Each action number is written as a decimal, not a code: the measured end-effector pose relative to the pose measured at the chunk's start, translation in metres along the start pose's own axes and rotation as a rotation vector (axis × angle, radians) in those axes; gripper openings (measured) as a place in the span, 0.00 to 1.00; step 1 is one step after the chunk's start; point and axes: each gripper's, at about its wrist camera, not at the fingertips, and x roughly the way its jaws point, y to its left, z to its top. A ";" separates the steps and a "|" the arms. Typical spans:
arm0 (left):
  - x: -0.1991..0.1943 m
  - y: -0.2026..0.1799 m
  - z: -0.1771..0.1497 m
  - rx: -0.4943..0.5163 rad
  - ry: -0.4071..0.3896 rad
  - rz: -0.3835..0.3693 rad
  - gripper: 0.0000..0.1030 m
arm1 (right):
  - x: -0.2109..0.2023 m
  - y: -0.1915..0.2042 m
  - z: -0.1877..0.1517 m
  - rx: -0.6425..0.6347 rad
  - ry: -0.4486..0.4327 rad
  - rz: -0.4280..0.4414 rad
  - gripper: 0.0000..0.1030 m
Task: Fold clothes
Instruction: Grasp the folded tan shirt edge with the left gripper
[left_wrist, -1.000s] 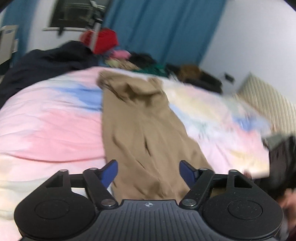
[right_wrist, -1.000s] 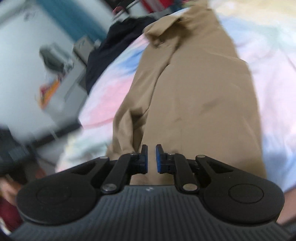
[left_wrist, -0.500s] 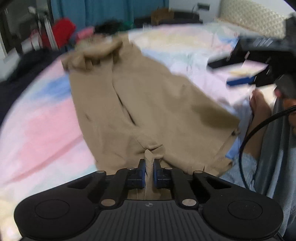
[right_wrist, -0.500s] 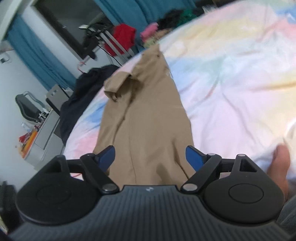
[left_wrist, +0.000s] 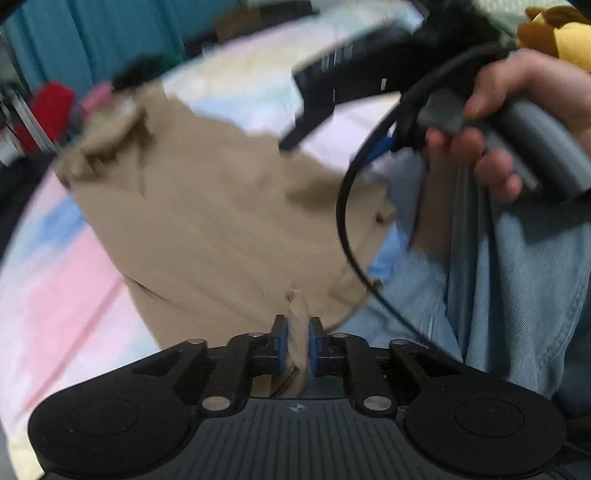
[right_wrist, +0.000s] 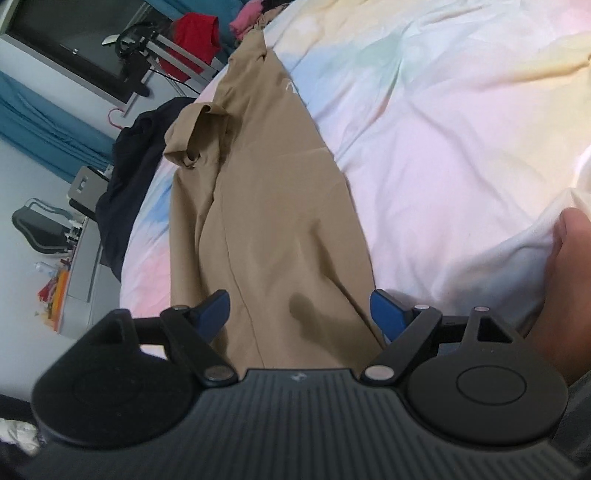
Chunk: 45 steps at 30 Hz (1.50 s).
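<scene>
Your left tongs pinch a bunched fold of the tan garment between their blue pads, and the jaws are easing apart at this moment with the cloth between them and the pads touching it on both sides. The tan garment lies stretched out on the bed, over the pastel tie-dye sheet, running from the near edge of the bed, where you sit, toward the far edge, with its crumpled end at the far side. Your right tongs stand wide open above the near end of that garment, one blue pad out past each of its long edges, and nothing is gripped between them; you cannot tell from this view whether the pads touch the cloth. In the left wrist view your right hand holds the grey handle of the right tool above the near right part of the garment, a black cable looping down from it. Your denim-clad leg rests at the near edge of the bed. A dark garment lies heaped at the bed's left edge, and a red garment hangs on a rack beyond the far edge.
</scene>
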 end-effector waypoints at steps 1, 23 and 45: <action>-0.002 0.007 0.000 -0.027 -0.002 -0.054 0.39 | 0.000 -0.001 0.000 0.009 0.003 -0.001 0.83; 0.044 0.124 -0.042 -0.877 -0.029 -0.318 0.64 | 0.027 -0.002 -0.014 0.037 0.213 0.071 0.50; 0.046 0.105 -0.044 -0.835 0.028 -0.205 0.35 | 0.032 0.030 -0.037 -0.218 0.287 -0.110 0.16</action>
